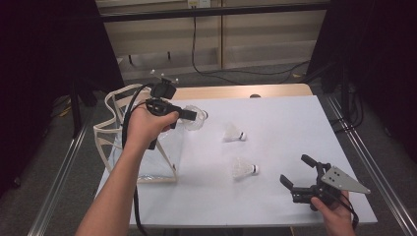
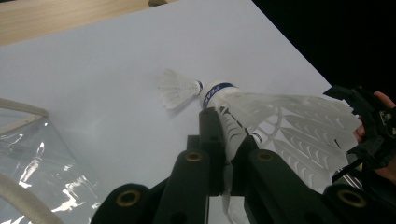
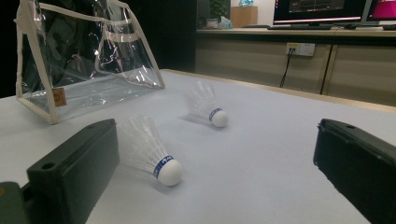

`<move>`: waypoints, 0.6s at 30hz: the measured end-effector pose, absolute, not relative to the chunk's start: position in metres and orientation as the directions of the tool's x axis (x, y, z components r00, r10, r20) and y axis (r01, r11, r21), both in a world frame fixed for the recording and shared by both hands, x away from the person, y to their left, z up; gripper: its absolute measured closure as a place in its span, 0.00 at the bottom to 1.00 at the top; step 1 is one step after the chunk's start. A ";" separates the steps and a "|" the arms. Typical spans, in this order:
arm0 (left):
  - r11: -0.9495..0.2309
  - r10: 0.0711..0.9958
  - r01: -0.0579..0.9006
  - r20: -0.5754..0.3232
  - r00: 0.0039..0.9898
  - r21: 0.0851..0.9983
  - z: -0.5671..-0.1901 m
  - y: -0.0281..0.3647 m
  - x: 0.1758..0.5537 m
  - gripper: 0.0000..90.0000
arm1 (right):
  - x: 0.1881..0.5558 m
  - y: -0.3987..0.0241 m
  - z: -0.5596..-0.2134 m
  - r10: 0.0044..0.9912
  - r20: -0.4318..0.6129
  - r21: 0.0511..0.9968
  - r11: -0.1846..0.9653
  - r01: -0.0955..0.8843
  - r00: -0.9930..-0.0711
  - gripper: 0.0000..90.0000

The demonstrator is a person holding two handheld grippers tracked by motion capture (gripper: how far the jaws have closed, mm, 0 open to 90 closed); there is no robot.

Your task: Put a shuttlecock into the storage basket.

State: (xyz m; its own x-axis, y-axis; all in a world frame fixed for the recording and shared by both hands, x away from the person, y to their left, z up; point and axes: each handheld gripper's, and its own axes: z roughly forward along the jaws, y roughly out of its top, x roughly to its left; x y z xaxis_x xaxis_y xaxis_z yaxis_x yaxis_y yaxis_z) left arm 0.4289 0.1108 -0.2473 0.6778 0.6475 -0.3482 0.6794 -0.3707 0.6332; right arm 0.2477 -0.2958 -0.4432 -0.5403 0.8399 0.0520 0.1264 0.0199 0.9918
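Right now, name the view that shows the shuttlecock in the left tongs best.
The left gripper view: the held shuttlecock fills the frame, its feather skirt pinched between the jaws of the left tongs. The high view shows it small beside the clear bag.

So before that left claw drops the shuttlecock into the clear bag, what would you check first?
1. Grip: left claw shut on the held shuttlecock, pinching its feather skirt. Ok.
2. Position: the held shuttlecock sits beside the clear bag, over the white table, not above the bag's mouth. Not ok.
3. Bag mouth open wide enough: cannot tell.
4. Bag stands upright on the table. Ok.
5. Right claw is open, holds nothing, and is well away from the bag. Ok.
6. Two more shuttlecocks, the far shuttlecock and the near shuttlecock, lie apart from the bag, out of the way. Ok.
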 end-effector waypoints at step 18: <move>-0.335 0.671 0.690 -0.351 0.653 0.642 -0.234 0.127 0.434 0.99 | 0.248 -0.296 -0.443 0.840 0.054 0.992 0.018 0.127 -0.540 0.00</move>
